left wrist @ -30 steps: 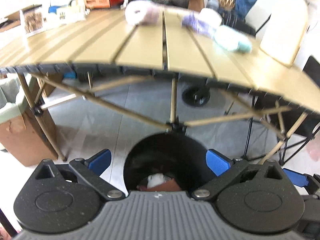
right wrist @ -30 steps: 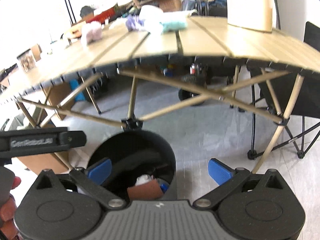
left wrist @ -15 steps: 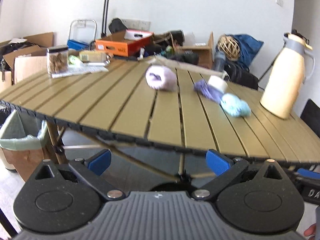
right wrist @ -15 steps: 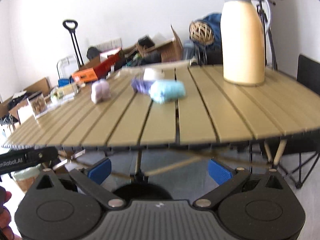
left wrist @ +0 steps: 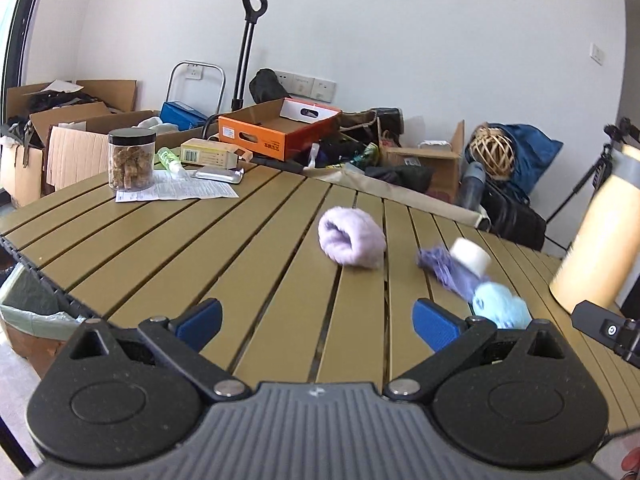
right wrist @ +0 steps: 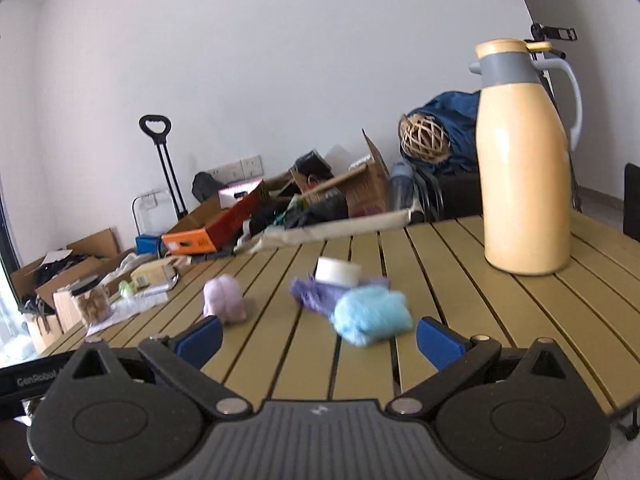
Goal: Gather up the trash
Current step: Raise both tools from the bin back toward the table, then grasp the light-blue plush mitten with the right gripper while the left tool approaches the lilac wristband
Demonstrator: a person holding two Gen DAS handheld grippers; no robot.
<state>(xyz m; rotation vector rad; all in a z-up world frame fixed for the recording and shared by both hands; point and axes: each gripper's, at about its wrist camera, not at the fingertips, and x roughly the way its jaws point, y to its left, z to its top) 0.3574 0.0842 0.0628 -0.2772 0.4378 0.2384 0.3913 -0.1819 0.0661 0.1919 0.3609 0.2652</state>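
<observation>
Both grippers hover above the near edge of the olive slatted folding table (left wrist: pixel 256 248), each with its blue-padded fingers spread wide apart and nothing between them. Ahead of the left gripper (left wrist: pixel 318 322), slightly right of its centre line, lies the fluffy lilac wad (left wrist: pixel 352 238), well beyond the fingertips. Further right sit a crumpled purple scrap (left wrist: pixel 448 270) with a short white roll of tape (left wrist: pixel 470 255) touching its far side, and a pale blue fluffy wad (left wrist: pixel 498 307) just beyond the left gripper's right finger (left wrist: pixel 436 324).

From the right gripper (right wrist: pixel 318 340), the pale blue fluffy wad (right wrist: pixel 372 314) lies closest, just past the fingertips and between them, touching the crumpled purple scrap (right wrist: pixel 316 294) behind it; the white tape roll (right wrist: pixel 338 271) rests at that scrap's far side. The lilac wad (right wrist: pixel 224 298) stands apart to the left, just beyond the left finger (right wrist: pixel 200 338).

A tall cream thermos jug with grey collar and handle (right wrist: pixel 524 160) stands upright at the right, well apart from the wads. At the far left of the table sit a clear jar with black lid (left wrist: pixel 131 159) on a printed paper sheet (left wrist: pixel 176 191), plus a small box (left wrist: pixel 210 154). Bare slats lie open between the grippers and the wads. Cardboard boxes (left wrist: pixel 72 136) and an orange carton (left wrist: pixel 280 130) crowd the floor by the wall
</observation>
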